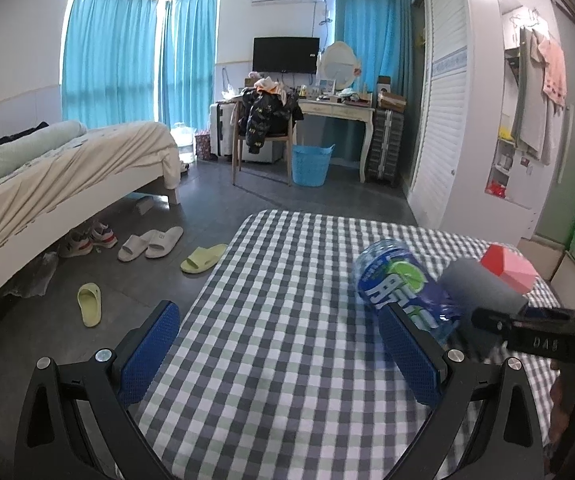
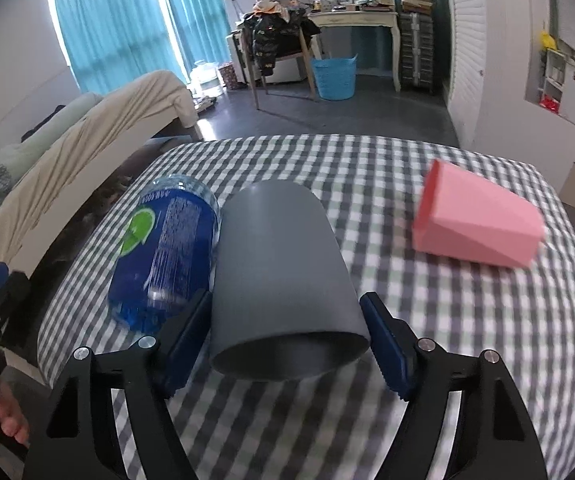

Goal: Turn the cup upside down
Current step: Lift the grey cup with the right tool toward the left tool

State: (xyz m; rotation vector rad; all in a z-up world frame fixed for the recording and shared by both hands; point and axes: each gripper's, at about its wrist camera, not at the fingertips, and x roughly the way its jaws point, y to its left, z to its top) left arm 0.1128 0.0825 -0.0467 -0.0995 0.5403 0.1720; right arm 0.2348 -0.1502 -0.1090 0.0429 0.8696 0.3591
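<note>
1. Right gripper (image 2: 287,336): both blue pads bracket the grey cup (image 2: 283,276) near its open rim; they look pressed to its sides, so it reads as clamped on the cup.
2. Grey cup: tilted, open mouth toward the wrist camera, closed base pointing away over the checked tablecloth (image 2: 467,340). Whether it rests on the cloth or is lifted clear of it cannot be told.
3. Left gripper (image 1: 283,344): jaws spread wide, nothing between them, low over the cloth.
4. Blue bottle (image 2: 167,248): lying on its side, just beside the cup (contact uncertain).
5. Pink cup (image 2: 479,224): on its side, well apart.
6. Step, as judged: mid-flip. Next calls for rolling the wrist on until the mouth faces down, then setting the rim flat and releasing.
</note>
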